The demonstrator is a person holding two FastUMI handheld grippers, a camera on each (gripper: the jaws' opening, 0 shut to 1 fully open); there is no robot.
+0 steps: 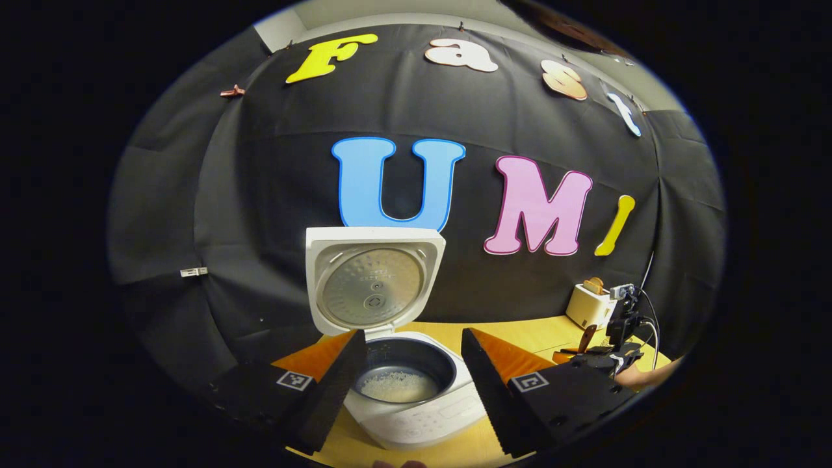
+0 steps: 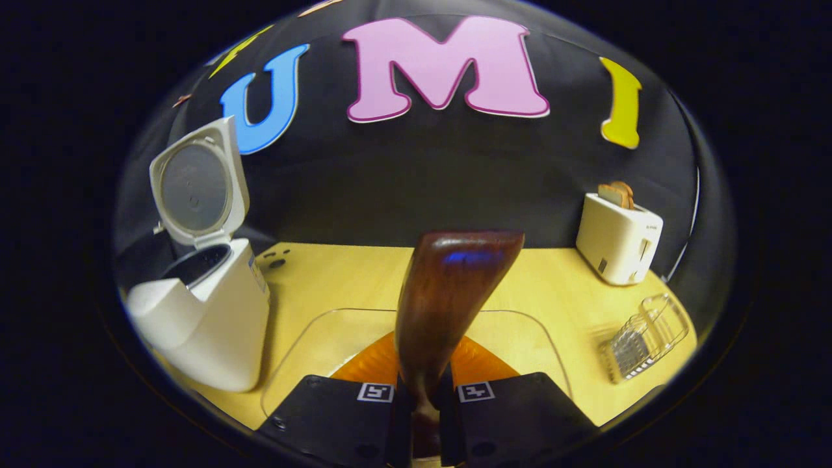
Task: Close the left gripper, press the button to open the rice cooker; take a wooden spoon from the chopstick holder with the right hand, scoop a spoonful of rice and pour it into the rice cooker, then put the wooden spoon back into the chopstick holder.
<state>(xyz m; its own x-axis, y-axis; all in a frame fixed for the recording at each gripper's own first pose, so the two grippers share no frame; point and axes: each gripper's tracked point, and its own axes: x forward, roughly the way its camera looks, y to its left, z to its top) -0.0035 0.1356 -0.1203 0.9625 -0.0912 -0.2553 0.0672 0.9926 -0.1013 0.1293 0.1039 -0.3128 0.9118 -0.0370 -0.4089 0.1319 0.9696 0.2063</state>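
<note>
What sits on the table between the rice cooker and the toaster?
In the right gripper view, bare table lies between the rice cooker and the toaster; nearer the camera stands the wooden spoon, clamped in the right gripper.

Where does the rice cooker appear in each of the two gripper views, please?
Left gripper view: rice cooker at lower centre, between the left gripper's fingers, lid up.
Right gripper view: rice cooker at the left edge, lid up.
Shared landmark: the white toaster on the table's far right.
</note>
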